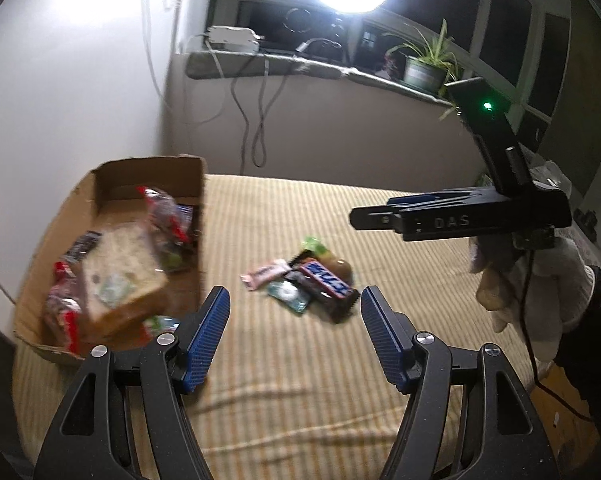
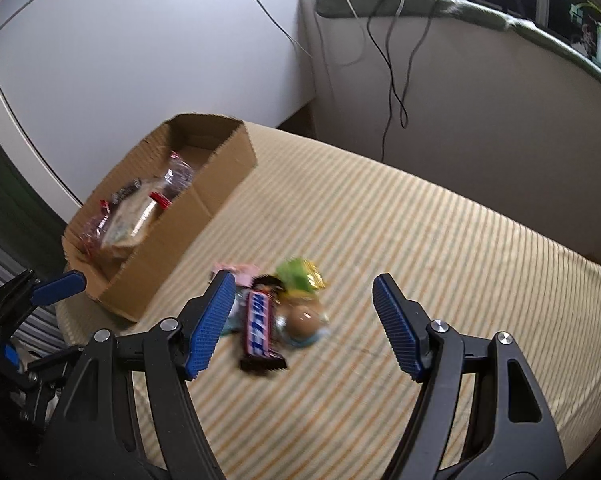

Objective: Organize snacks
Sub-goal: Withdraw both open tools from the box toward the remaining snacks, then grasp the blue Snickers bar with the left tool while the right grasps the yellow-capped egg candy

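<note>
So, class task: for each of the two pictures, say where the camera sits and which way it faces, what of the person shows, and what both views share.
Left wrist: sits on the left hand-held gripper, looking forward and down across the striped bed toward the windowsill; the right hand-held gripper and a gloved hand show at right.
Right wrist: sits on the right hand-held gripper, looking down toward the cardboard box; the left hand-held gripper shows at lower left.
Shared: box, snack pile with the Snickers bar, bed.
</note>
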`<state>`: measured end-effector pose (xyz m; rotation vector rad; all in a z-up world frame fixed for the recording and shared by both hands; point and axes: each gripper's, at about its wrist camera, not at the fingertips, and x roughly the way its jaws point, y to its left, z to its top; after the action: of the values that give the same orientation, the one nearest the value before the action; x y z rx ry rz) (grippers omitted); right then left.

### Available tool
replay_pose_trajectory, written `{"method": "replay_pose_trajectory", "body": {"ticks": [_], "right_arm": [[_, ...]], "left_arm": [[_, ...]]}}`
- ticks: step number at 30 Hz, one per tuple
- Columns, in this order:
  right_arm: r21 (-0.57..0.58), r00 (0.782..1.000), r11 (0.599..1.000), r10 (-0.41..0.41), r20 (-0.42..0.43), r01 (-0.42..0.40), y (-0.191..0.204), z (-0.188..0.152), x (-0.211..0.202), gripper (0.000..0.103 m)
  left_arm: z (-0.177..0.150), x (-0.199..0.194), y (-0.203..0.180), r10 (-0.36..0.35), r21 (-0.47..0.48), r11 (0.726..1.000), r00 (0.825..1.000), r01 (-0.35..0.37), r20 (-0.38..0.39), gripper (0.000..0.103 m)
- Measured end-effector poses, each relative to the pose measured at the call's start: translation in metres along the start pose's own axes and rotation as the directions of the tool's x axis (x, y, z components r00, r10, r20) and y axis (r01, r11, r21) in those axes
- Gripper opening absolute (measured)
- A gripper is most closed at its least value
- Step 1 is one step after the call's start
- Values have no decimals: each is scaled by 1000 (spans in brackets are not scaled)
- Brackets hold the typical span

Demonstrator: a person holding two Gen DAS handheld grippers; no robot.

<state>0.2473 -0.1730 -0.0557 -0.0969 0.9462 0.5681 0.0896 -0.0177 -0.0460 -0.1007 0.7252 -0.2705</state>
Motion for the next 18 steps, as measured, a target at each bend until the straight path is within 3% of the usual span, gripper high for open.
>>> {"method": "replay_pose_trajectory", "body": {"ticks": [3,6,8,10,13,18], "right_arm": [[6,1000,1000,10,-15,-10,-9,-7,4,73],[5,999,1000,28,-40,-28,-13,-13,12,61],[4,997,999,46,-62,-46,-14,-17,20,48],[-5,995,998,60,-86,-60,-14,-21,28,42],[-22,991,997,77,-108,-80,-11,-25,36,40],[-41,987,994,97,-126,-103,-6,-24,45,37]], "left_arm": [[-1,12,-9,-17,6,1000,1000,18,-25,68],[-1,25,-15,-43,-2,999,998,43,-54,68],[-2,34,-18,-62,-19,998,995,60,-75,68],[-3,43,-21,-69,-26,997,993,67,-94,62],[-4,55,-24,-77,-34,997,989,74,-123,52],[-4,73,-27,-75,-44,997,984,68,-162,52]]}}
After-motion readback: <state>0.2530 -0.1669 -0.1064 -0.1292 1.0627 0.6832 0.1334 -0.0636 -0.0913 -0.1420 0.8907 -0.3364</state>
